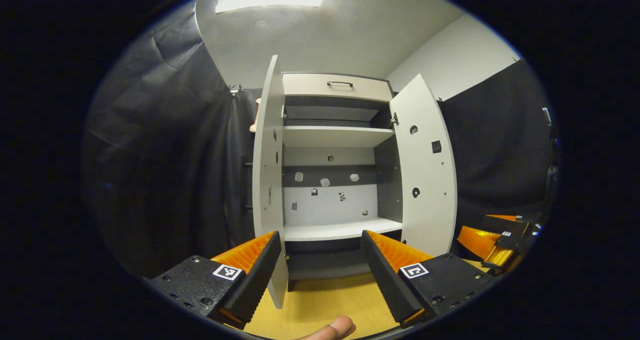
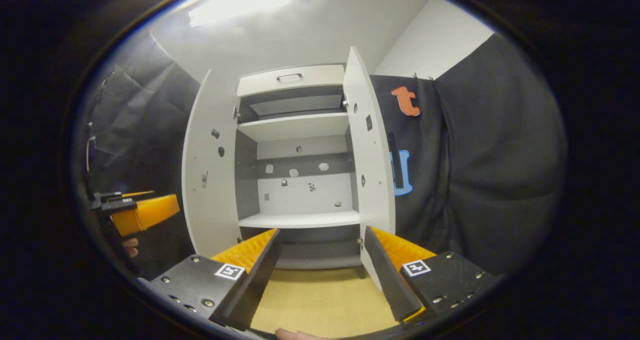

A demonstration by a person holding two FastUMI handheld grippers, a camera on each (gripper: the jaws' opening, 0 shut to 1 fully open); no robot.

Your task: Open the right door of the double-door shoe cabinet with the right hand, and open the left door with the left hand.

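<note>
the left gripper (image 1: 320, 265) points forward, level, its fingers (image 1: 260, 270) spread wide with nothing between them. the right gripper (image 2: 322, 265) does likewise, fingers (image 2: 385, 270) parted, gripping nothing.

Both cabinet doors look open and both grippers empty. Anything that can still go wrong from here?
1. The left door stands edge-on right beside the left gripper; its near finger sits at that edge, so a sideways pull-back could knock the door shut.
2. The right door hangs just as near the right gripper; same hazard.
3. Both doors jut out over the floor, so a low retreat might clip a bottom corner.
</note>
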